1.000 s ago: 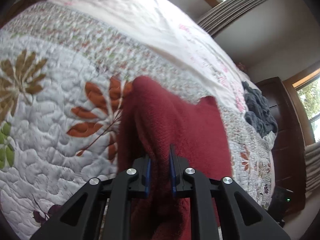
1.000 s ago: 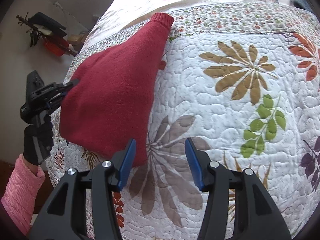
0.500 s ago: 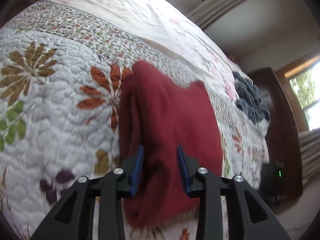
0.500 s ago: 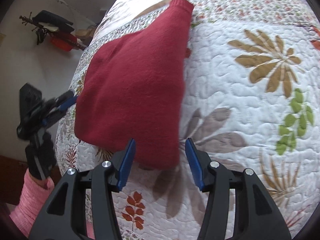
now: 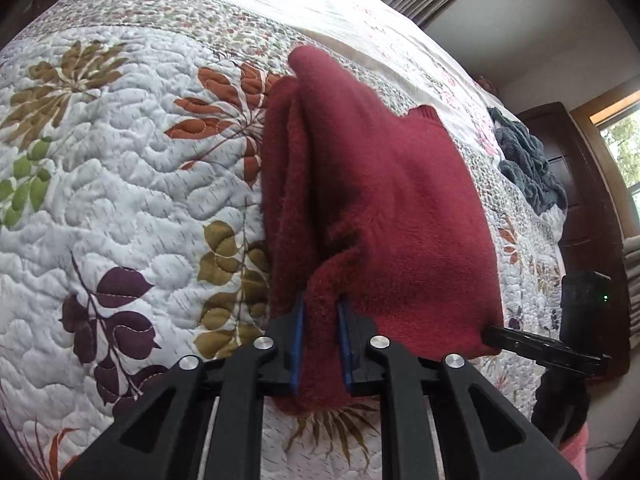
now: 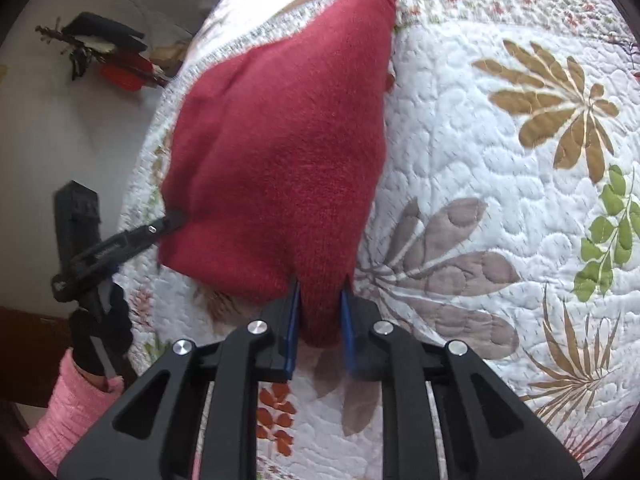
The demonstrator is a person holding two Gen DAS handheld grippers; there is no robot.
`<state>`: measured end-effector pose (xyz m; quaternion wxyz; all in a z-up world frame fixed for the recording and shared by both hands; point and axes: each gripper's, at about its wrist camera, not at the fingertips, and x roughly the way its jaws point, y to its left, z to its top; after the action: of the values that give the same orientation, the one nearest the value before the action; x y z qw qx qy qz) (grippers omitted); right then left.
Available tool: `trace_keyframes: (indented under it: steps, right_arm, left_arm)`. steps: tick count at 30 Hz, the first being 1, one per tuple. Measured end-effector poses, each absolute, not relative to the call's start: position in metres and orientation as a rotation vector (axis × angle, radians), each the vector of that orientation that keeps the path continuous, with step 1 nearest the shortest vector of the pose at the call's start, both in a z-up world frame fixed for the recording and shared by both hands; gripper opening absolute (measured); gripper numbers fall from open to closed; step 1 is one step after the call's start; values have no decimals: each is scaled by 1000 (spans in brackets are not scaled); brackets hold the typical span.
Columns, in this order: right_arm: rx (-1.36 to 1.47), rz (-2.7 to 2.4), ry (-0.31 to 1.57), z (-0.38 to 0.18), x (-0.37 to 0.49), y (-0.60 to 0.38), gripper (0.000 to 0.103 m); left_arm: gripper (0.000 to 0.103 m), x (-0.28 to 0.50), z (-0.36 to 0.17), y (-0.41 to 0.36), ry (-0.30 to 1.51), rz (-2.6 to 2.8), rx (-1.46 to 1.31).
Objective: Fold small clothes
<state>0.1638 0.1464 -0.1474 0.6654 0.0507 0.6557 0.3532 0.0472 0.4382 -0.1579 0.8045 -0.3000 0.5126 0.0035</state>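
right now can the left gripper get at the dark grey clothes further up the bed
Probably not: the left gripper is shut on the red sweater, and the grey clothes lie well beyond it across the quilt.

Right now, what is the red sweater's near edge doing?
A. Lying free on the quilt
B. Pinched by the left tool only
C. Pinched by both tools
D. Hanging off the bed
C: the left tool and the right tool each clamp the red sweater.

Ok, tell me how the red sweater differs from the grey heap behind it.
The red sweater is folded fairly flat; the grey heap is crumpled. The sweater is pinched by the left tongs and right tongs; the heap is untouched. Both lie on the quilt.
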Motion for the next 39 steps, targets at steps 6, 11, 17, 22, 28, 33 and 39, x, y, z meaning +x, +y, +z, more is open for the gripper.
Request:
trace_keyframes:
  steps: [6,11,17,22,28,33,39]
  right_arm:
    - [96,779,1503,-164,162,150,18]
    - [48,787,1462,-142,168,150,38]
    - [90,776,1417,-134,192,148,47]
    - [84,755,1430,-147,196,155,47]
    - [75,761,1427,-156,191,158,47]
    - [85,760,1425,-158,190,159,47]
    - [84,752,1437,-162,188,162,47]
  left_arm:
    - [17,49,-163,441,1111,-12,-660]
    - [36,49,-129,451,1069,-24,-616]
    - [47,96,-105,474,987,9,-627]
    - [35,152,-126,486,1020,80,-675]
    - [9,166,-102,470,902,56,-573]
    - [9,173,-121,481,973,119,-565]
    - [10,167,-156,492,1055,118,-613]
